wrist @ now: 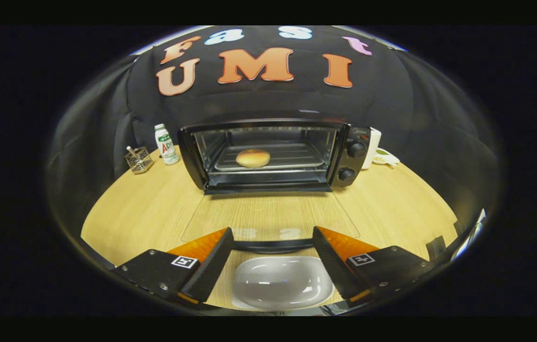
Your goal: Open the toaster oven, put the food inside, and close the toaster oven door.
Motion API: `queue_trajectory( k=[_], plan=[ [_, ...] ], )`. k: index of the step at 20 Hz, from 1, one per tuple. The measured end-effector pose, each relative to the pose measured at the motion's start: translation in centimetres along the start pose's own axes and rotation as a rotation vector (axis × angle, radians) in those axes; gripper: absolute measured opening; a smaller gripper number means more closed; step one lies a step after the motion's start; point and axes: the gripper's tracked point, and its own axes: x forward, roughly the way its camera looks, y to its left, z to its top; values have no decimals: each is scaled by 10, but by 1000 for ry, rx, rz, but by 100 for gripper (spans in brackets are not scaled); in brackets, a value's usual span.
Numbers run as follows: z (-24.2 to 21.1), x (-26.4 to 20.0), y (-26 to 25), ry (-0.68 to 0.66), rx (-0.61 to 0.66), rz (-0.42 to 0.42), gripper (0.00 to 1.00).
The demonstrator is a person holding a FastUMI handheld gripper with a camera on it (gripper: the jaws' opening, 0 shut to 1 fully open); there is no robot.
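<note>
Nearest, the claw [273, 259] hangs released and empty over a white dish [281, 283], itself emptied. Bun [252, 157] sits on the rack inside the toaster oven [275, 154] at the bench's [145, 213] far side. Glass door [270, 216] lies folded down flat, its handle [273, 245] just ahead of the fingers; closing remains.

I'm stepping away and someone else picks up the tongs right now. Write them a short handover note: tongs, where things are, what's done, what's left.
Tongs: open, holding nothing, fingers apart above the white dish, which sits empty on the wooden table.
Toaster oven: beyond the fingers, its glass door folded down flat toward you, the door handle just ahead of the fingertips.
Bun: on the rack inside the oven.
Done: door opened, food placed inside.
Left: lift the door by its handle and close it.
</note>
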Motion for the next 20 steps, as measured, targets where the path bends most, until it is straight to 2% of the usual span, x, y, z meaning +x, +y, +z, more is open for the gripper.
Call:
queue_trajectory(
  k=[11, 14, 16, 20],
  plan=[
    [-46, 23, 3, 133, -67, 16, 99],
    [-50, 28, -3, 144, -99, -9, 99],
    [-44, 28, -5, 121, -74, -16, 98],
    [-39, 28, -7, 119, -137, -34, 99]
  ],
)
